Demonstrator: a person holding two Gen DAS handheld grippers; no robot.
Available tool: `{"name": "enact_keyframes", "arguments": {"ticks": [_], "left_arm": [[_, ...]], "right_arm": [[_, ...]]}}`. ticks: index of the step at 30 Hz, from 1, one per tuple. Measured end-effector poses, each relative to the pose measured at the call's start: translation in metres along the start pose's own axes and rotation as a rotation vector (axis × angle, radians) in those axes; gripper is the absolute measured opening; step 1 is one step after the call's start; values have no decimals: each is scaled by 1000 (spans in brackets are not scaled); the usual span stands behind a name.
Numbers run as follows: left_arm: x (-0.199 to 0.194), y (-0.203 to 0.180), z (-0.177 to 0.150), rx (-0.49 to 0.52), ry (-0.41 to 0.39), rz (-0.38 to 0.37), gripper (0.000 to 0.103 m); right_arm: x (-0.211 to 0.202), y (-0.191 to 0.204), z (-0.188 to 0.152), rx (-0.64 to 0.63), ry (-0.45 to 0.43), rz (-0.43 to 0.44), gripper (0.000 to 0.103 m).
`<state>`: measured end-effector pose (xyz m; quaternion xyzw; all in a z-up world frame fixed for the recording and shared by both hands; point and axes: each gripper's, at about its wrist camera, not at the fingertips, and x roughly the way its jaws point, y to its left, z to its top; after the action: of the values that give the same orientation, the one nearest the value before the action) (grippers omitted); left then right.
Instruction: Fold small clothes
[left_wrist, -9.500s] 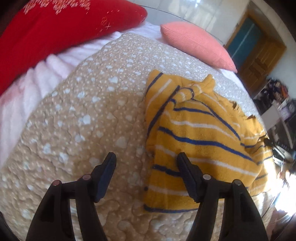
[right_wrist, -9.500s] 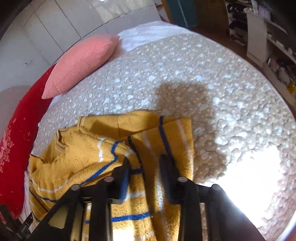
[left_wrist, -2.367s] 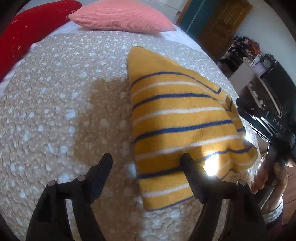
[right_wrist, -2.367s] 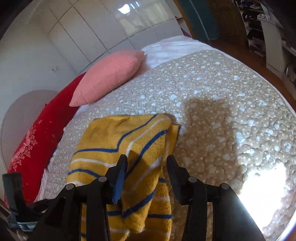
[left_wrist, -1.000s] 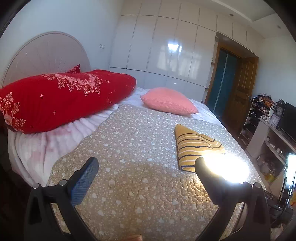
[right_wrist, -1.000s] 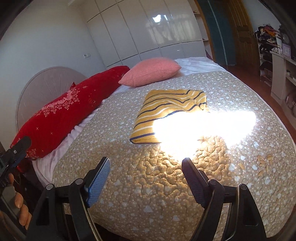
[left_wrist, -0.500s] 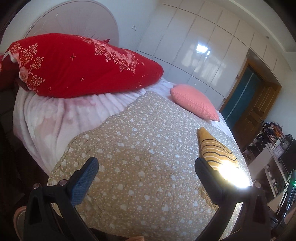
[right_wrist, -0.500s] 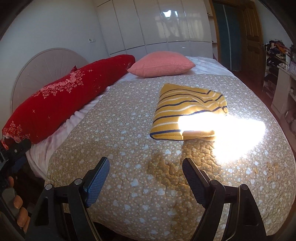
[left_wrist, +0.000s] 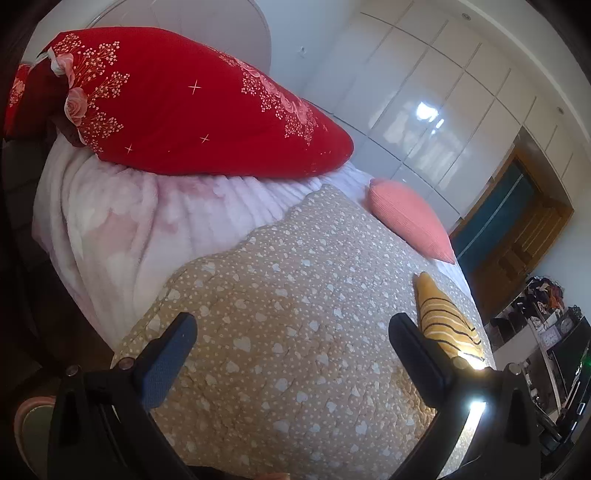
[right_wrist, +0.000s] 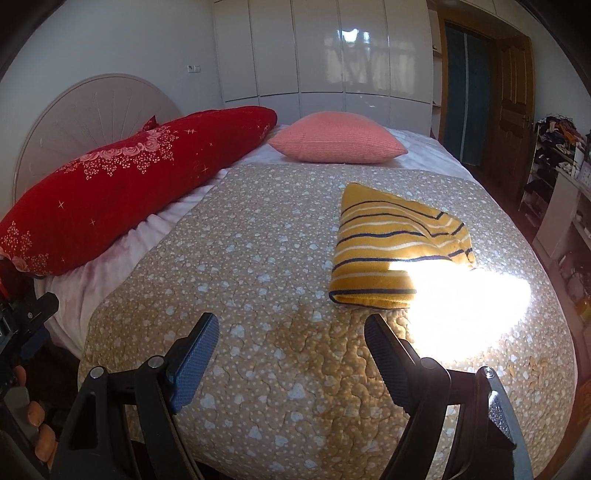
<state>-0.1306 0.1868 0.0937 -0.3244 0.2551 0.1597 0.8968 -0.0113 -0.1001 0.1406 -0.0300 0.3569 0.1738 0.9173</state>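
Observation:
A yellow sweater with blue and white stripes (right_wrist: 391, 251) lies folded flat on the beige quilted bedspread (right_wrist: 280, 258), toward the right side of the bed, partly in a bright sun patch. It also shows in the left wrist view (left_wrist: 443, 321), far right and foreshortened. My right gripper (right_wrist: 291, 339) is open and empty, held back at the foot of the bed, well short of the sweater. My left gripper (left_wrist: 291, 336) is open and empty, over the bed's near left corner, far from the sweater.
A long red floral pillow (right_wrist: 122, 181) lies along the left side on a pink-white blanket (left_wrist: 122, 210). A salmon cushion (right_wrist: 336, 144) sits at the far end. White wardrobes and a wooden door (right_wrist: 513, 103) stand behind; cluttered shelves (right_wrist: 554, 166) at right.
Both grippers let go of the folded sweater and pulled far back from it. In the last half second the left view swung further left and the right drifted slightly.

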Motion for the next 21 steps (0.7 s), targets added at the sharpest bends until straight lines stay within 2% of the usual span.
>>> {"name": "enact_keyframes", "arguments": {"ticks": [8, 21], "left_arm": [[5, 16, 2, -28, 8, 0, 103], [15, 30, 0, -56, 36, -1, 103]], "right_arm": [[2, 21, 6, -34, -15, -23, 85], [12, 32, 5, -36, 4, -36, 86]]}}
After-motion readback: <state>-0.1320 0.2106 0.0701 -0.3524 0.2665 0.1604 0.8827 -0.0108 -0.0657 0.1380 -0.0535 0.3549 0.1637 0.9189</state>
